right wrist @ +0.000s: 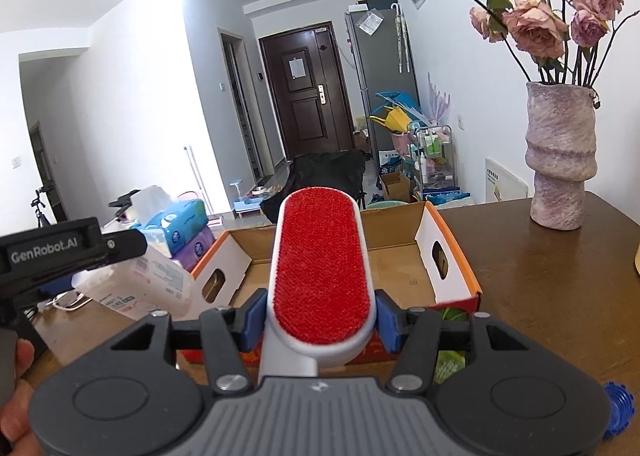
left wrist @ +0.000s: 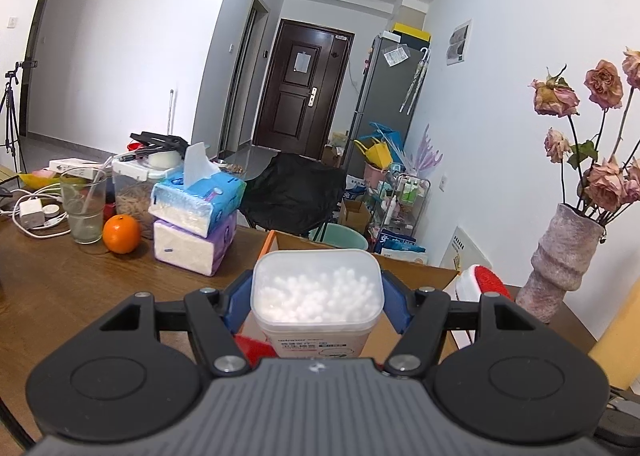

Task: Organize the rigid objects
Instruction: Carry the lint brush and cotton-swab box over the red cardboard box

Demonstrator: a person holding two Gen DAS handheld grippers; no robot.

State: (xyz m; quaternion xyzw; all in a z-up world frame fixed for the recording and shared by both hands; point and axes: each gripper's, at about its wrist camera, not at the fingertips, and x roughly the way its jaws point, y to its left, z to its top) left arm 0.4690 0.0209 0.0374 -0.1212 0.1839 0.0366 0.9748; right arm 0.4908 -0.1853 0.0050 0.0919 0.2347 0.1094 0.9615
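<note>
Wooden worktop (right wrist: 540,276) runs under both my hands, with an open cardboard box (right wrist: 448,256) sitting on it in front of a hallway and a dark door. My left gripper (left wrist: 318,306) is partly open and clamped on a tub of cotton swabs (left wrist: 316,296), held upright just short of the box's near wall. My right gripper (right wrist: 318,320) is closed to a middling width on a red lint brush (right wrist: 322,268), whose long axis points straight ahead over the box's open middle. Both loads sit at the box's near edge, the brush to the right of the tub. I judge the brush nearer to dropping in, since it already overhangs the box's floor.
</note>
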